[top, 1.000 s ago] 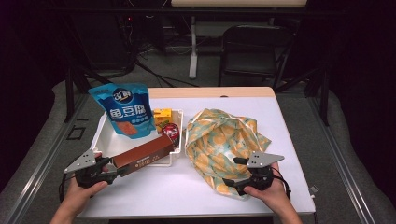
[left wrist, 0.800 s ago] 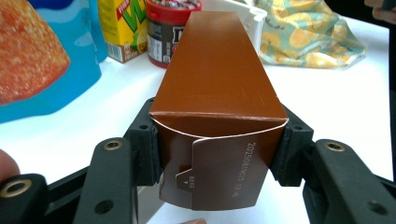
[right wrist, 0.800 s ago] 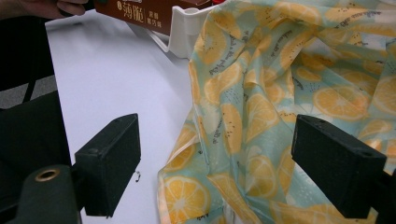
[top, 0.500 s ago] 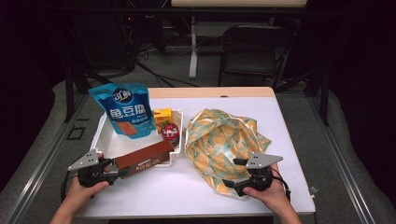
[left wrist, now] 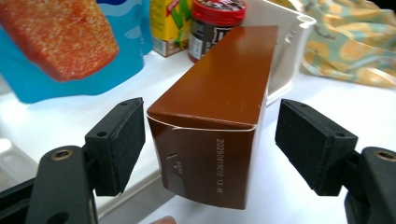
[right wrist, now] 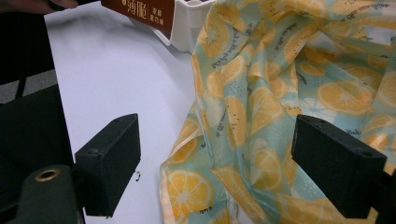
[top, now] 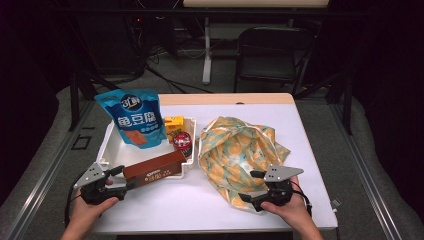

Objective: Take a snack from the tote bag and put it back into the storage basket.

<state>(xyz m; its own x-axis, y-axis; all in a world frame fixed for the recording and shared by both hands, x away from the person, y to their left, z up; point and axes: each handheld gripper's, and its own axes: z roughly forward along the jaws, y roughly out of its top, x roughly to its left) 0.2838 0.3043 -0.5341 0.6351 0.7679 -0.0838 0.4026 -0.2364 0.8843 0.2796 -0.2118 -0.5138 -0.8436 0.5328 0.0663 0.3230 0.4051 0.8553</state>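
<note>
We have just been opening our left gripper (left wrist: 210,140) off the brown box (left wrist: 219,112), now loose between its pads on the white tray's (top: 111,145) rim, while our right gripper (right wrist: 215,163), open and empty, waits at the orange-print bag (right wrist: 289,93), with packing seemingly all ahead.

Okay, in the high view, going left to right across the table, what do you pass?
Left gripper → brown box → white tray → orange-print bag → right gripper.

Blue snack bag (left wrist: 60,46) blurred, cut off by top edge.
</note>
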